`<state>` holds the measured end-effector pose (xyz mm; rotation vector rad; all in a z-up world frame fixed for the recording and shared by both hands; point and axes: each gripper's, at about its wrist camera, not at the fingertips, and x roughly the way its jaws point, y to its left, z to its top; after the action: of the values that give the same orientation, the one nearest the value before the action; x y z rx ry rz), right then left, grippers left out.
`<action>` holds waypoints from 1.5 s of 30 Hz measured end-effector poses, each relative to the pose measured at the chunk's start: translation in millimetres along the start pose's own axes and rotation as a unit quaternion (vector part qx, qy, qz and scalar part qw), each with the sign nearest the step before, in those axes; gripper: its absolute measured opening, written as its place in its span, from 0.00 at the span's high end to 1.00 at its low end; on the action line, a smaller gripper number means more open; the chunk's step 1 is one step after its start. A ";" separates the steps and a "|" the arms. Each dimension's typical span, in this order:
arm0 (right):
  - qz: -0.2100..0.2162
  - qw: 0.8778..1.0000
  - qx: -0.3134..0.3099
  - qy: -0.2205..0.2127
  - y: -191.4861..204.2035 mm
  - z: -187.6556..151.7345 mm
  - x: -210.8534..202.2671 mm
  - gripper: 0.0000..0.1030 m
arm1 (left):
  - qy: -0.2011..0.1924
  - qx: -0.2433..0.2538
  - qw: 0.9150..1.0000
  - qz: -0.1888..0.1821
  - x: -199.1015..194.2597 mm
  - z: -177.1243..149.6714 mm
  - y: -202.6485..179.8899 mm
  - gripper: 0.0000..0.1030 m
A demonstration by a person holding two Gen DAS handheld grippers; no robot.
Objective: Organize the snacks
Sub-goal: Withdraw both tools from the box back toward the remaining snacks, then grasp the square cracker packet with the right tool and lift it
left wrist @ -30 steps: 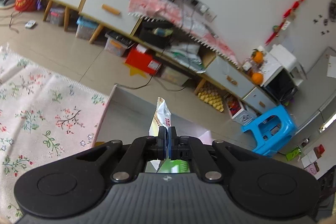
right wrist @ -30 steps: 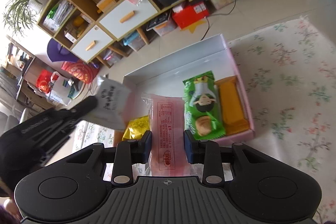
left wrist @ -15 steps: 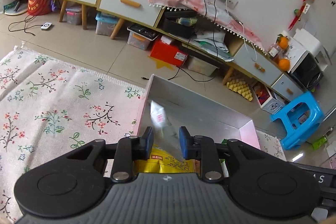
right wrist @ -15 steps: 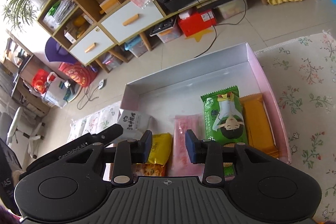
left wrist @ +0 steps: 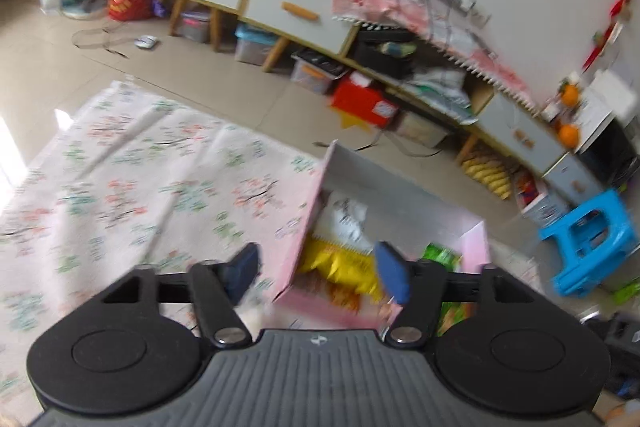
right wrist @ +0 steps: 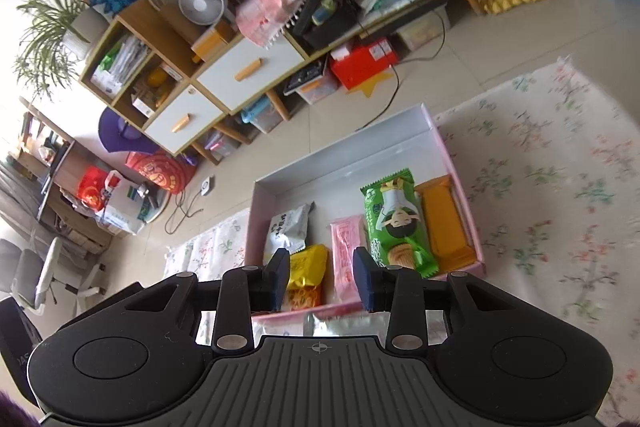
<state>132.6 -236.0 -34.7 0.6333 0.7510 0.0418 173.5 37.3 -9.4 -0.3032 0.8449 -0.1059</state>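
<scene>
A pink box (right wrist: 460, 163) lies on the floral rug. Inside it lie a white snack packet (right wrist: 289, 231), a yellow packet (right wrist: 307, 266), a pink packet (right wrist: 347, 259), a green packet (right wrist: 396, 223) and an orange packet (right wrist: 445, 223), side by side. My right gripper (right wrist: 322, 279) is open and empty above the box's near edge. My left gripper (left wrist: 318, 274) is open and empty, straddling the box's left wall (left wrist: 308, 219); the white packet (left wrist: 345, 219) and yellow packet (left wrist: 344, 263) show beyond it.
A floral rug (left wrist: 140, 179) covers the floor around the box. A low cabinet with white drawers (right wrist: 228, 75) and cluttered shelves stands behind. A red box (right wrist: 364, 63) and a cable lie on the tiles. A blue stool (left wrist: 592, 243) stands at the right.
My left gripper let go of the white packet, which now lies in the box, and opened wide. My right gripper released the pink packet into the box and opened further.
</scene>
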 end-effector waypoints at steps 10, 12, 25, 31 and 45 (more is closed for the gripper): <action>-0.093 0.994 -0.051 -0.006 -14.0 -66.7 -68.2 0.41 | 0.026 0.056 0.998 -0.002 -60.0 -64.3 -25.7 0.10; -0.104 0.993 -0.060 -0.003 -19.9 -78.2 -75.1 0.38 | 0.035 0.058 0.998 -0.004 -60.1 -76.2 -24.6 0.10; -0.124 0.983 -0.129 0.053 -27.1 -100.4 -64.7 0.37 | 0.094 0.064 0.993 -0.028 -40.4 -86.0 -16.0 0.13; -0.122 0.978 -0.154 0.068 -19.0 -107.6 -57.8 0.37 | 0.077 0.045 0.996 -0.012 -45.1 -89.5 -6.4 0.13; -0.123 0.967 -0.169 0.148 -11.9 -132.8 -17.0 0.37 | 0.097 0.039 0.995 -0.007 -40.1 -92.2 3.5 0.13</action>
<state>31.8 -180.7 -104.4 0.2066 1.0789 0.0358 77.7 28.7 -39.1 -0.2273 1.0286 -0.1828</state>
